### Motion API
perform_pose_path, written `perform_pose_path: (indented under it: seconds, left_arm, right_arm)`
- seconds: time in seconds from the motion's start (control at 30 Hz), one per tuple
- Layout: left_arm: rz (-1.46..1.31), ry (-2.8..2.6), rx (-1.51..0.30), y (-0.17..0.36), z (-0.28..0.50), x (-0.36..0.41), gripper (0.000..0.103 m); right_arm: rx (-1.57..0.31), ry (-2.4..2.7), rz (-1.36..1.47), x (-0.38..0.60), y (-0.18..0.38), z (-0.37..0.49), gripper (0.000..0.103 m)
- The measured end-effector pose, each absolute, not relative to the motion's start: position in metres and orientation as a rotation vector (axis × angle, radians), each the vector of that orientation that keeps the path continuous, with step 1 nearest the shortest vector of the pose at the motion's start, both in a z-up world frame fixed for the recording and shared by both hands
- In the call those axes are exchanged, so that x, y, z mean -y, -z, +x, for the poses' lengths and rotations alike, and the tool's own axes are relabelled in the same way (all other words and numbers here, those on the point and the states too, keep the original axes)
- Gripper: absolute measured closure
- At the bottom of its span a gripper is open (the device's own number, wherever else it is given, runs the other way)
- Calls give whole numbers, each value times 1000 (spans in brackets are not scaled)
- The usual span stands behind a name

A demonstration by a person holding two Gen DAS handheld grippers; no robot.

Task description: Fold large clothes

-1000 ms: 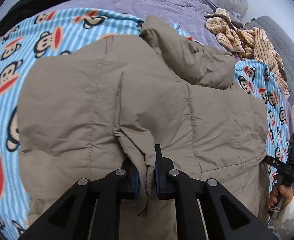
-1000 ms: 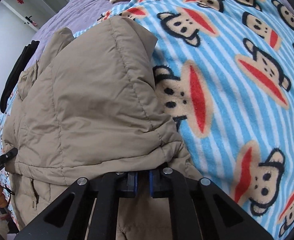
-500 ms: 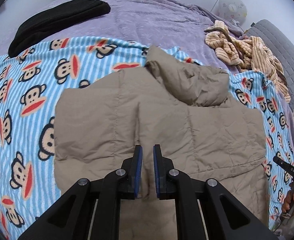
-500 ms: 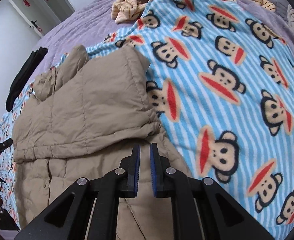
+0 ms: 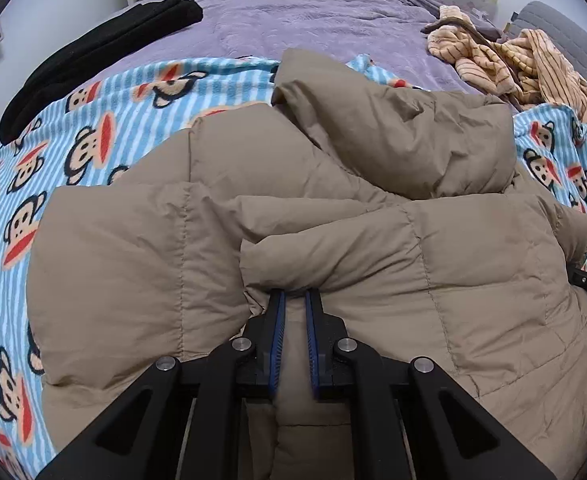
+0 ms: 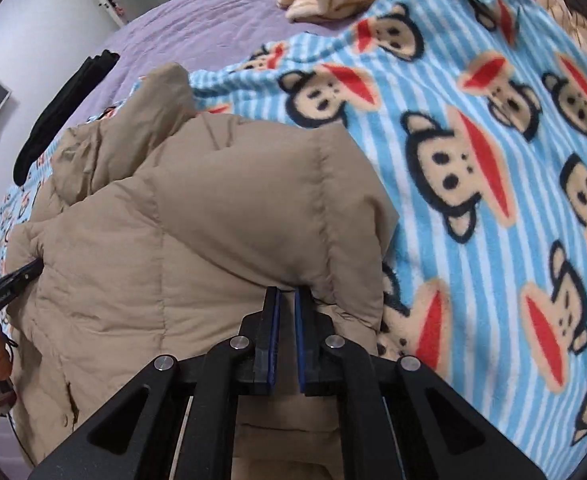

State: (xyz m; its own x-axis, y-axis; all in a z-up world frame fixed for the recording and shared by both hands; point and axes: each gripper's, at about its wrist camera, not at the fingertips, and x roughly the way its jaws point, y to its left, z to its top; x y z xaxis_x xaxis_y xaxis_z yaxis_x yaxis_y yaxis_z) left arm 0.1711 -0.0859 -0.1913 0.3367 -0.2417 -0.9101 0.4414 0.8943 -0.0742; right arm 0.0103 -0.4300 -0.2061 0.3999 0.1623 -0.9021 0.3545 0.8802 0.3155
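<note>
1. Puffer jacket [image 5: 333, 240], tan, quilted. It lies across the monkey-print blanket [image 5: 93, 128] on the bed, its bottom half doubled up over the body and the hood [image 5: 393, 132] bunched at the far end. You have it on the blanket because that gives a broad, flat bed for a bulky fold.

2. Left gripper [image 5: 293, 312]. Your jaws are nearly closed, their tips tucked under the folded edge near the middle of the jacket. Fabric sits between the pads; I judge that you are pinching it, so the thick layer travels as one piece.

3. Right gripper [image 6: 287, 304]. Its jaws are closing, tips buried under the folded edge by the jacket's right side, cloth between them. Placing it near that side probably keeps the fold square with the other grip.

4. Black garment [image 5: 93, 52] and striped garment [image 5: 513, 60]. Both rest on the purple bedspread [image 5: 313, 20], well apart from the jacket, clear of your work.
</note>
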Motion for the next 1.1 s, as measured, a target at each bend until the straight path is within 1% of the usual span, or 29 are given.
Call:
perform_pose_path:
  seconds: [0.07, 0.17, 0.3, 0.37, 0.43, 0.57, 0.67, 0.77, 0.93, 1.1]
  left_arm:
    - [216, 453, -1139, 195, 171, 90, 91]
    - [217, 453, -1138, 193, 171, 90, 91]
    - [254, 432, -1120, 172, 162, 87, 91]
    - [250, 437, -1110, 159, 154, 80, 91]
    - [226, 461, -1112, 148, 144, 72, 91]
    - [237, 494, -1146, 143, 120, 65, 91]
    - [292, 472, -1166, 153, 107, 64, 91]
    - [279, 453, -1202, 161, 105, 59, 91]
    - [307, 413, -1207, 149, 97, 54, 91]
    - [317, 399, -1218, 129, 80, 47, 91]
  right_arm:
    - [-1145, 130, 541, 433, 215, 8, 97]
    - [-1129, 138, 512, 428, 219, 5, 97]
    - [-1135, 164, 470, 421, 208, 0, 97]
    - [-1140, 187, 437, 422, 201, 0, 93]
    - [-1131, 209, 416, 422, 192, -6, 92]
    - [-1109, 248, 424, 419, 176, -34, 92]
    - [-1095, 272, 424, 413, 165, -52, 92]
    - [-1109, 283, 440, 411, 160, -70, 92]
    - [-1174, 325, 489, 413, 165, -102, 92]
    - [-1178, 336, 578, 413, 160, -135, 92]
